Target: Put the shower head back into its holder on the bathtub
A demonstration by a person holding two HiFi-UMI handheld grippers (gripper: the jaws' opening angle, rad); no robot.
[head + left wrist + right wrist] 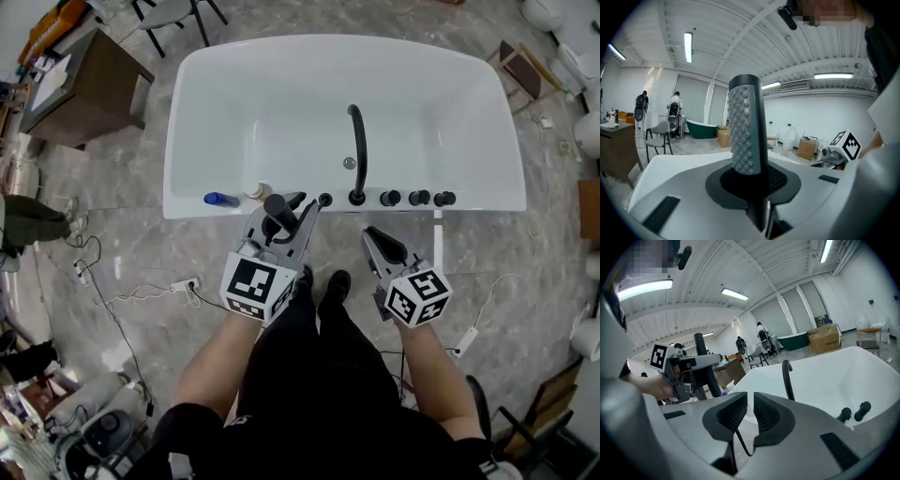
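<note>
Shower head [277, 212], clamped upright in our left gripper [283, 221] at six o'clock on the bathtub [487, 200] rim, likely poised for the holder [324, 199] at its three o'clock. Our right gripper [749, 404] hangs empty, jaws slightly apart.

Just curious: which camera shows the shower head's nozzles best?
Left gripper view: the shower head fills it, nubs clear, between the left tongs. Head view shows its dark top; right gripper view, a distant dark stick.

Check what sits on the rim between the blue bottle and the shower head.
A small pale bottle, right beside the blue bottle, seen in the head view.
</note>
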